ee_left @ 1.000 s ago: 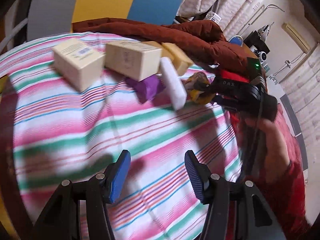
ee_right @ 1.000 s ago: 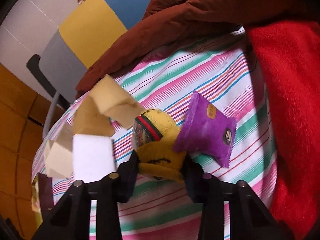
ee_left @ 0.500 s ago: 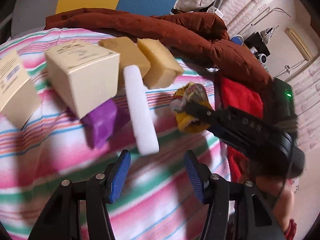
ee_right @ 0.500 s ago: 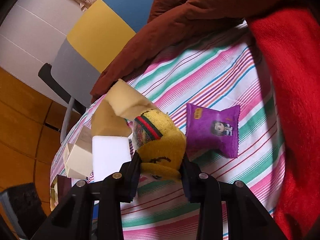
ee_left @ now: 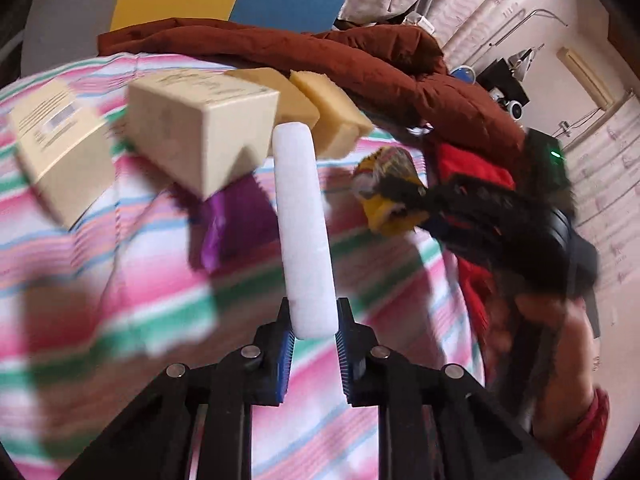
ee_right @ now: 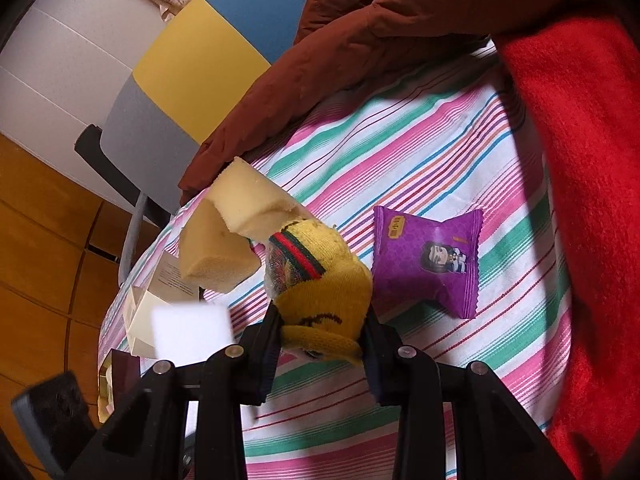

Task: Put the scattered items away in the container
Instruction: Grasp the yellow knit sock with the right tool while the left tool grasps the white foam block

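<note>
1. Left gripper (ee_left: 314,330) clamped on the near end of the white foam bar (ee_left: 304,224); gripped at the end, probably because that was the part closest to reach, leaving the rest jutting forward over the striped cloth (ee_left: 120,280).
2. Right gripper (ee_right: 322,330) closed around the yellow knitted toy (ee_right: 320,292), held by its soft lower body so the jaws sink in rather than slip.
3. Still lying loose on the cloth: purple snack packet (ee_right: 426,258), two yellow sponge blocks (ee_right: 236,232) and two cream boxes (ee_left: 200,128), all bunched close together near the brown jacket (ee_right: 360,40).
4. No container visible in either view; both held items presumably bound for it.
</note>
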The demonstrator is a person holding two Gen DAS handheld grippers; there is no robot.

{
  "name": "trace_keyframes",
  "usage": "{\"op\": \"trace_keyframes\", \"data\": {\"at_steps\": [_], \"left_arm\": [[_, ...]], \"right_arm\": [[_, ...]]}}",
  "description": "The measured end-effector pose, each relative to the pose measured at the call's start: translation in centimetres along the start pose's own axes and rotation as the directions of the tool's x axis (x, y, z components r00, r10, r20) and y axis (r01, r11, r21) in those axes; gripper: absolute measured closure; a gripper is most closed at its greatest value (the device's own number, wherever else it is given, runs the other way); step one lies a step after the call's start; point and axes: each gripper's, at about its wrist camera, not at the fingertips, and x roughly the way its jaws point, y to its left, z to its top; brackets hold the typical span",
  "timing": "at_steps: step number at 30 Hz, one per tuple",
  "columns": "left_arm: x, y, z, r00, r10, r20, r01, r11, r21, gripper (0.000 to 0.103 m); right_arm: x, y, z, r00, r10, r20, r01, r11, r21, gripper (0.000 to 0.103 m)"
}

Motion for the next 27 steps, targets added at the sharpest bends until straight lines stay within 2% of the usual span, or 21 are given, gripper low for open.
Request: {"op": "trace_keyframes", "data": {"at_steps": [6, 9, 11, 13, 18, 22, 27], "left_arm": [[-3.0, 2.4, -3.6, 0.999, 0.047, 0.002, -0.047, 0.998, -0.031, 0.083], [-3.5, 4.1, -4.4, 0.997, 0.078, -0.004, -0.078, 0.994, -0.076, 0.065], [-4.0, 4.6, -4.5, 0.995, 0.104, 0.007, -0.103, 0.991, -0.088, 0.062], [-4.3, 4.7, -4.3, 0.990, 0.141, 0.012, -0.139, 0.986, -0.095, 0.051], [-4.1, 3.4, -3.2, 0.978, 0.204, 0.032, -0.202, 0.977, -0.066, 0.050], [-2.9, 2.6, -1.7, 0.975, 0.219, 0.028, -0.216, 0.974, -0.072, 0.047], [-0.2, 1.4, -0.4, 0.951, 0.308, 0.005, -0.308, 0.951, -0.006, 0.041]], "right_arm": [[-0.4, 0.2, -0.2, 1.000, -0.006, -0.002, 0.006, 1.000, -0.017, 0.067], [-0.3, 0.4, -0.4, 1.000, -0.005, -0.011, 0.004, 0.999, -0.036, 0.067], [0.1, 0.9, -0.5, 1.000, -0.006, -0.014, 0.005, 0.999, -0.045, 0.067], [0.2, 1.0, -0.5, 1.000, -0.010, -0.016, 0.009, 0.999, -0.049, 0.067], [0.2, 0.7, -0.5, 1.000, -0.011, -0.014, 0.010, 0.999, -0.037, 0.067], [0.1, 1.0, -0.5, 1.000, -0.011, -0.007, 0.011, 0.999, -0.046, 0.067], [0.1, 1.4, -0.4, 1.000, -0.013, -0.002, 0.013, 0.997, -0.073, 0.067]]}}
